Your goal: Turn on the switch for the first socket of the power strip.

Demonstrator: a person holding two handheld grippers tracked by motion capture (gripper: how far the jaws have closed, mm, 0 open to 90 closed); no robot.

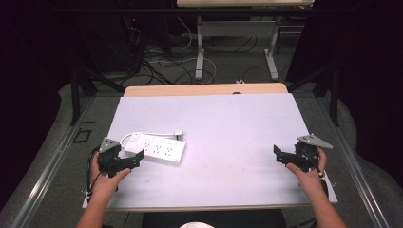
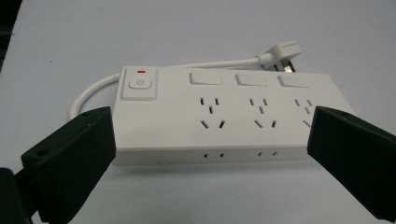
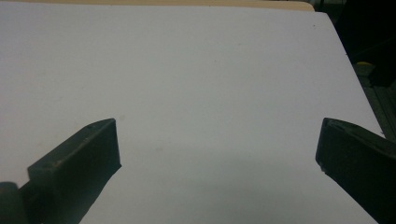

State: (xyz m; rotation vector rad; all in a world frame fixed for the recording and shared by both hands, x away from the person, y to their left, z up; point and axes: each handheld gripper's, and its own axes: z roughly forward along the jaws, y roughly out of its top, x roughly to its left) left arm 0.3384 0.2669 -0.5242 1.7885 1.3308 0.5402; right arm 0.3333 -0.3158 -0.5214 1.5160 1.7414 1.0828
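Left gripper (image 1: pixel 135 159): jaws spread, lined up just beside flat white plastic power strip (image 1: pixel 157 148) at desk (image 1: pixel 228 123) left, judged for grasping | right gripper (image 1: pixel 280 154): jaws spread, kept well apart.

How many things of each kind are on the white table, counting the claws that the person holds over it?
Power strip, white, with its cord and plug: 1
Claws, black, jaws wide apart, one at the left beside the strip and one at the right over the bare table: 2
Total: 3
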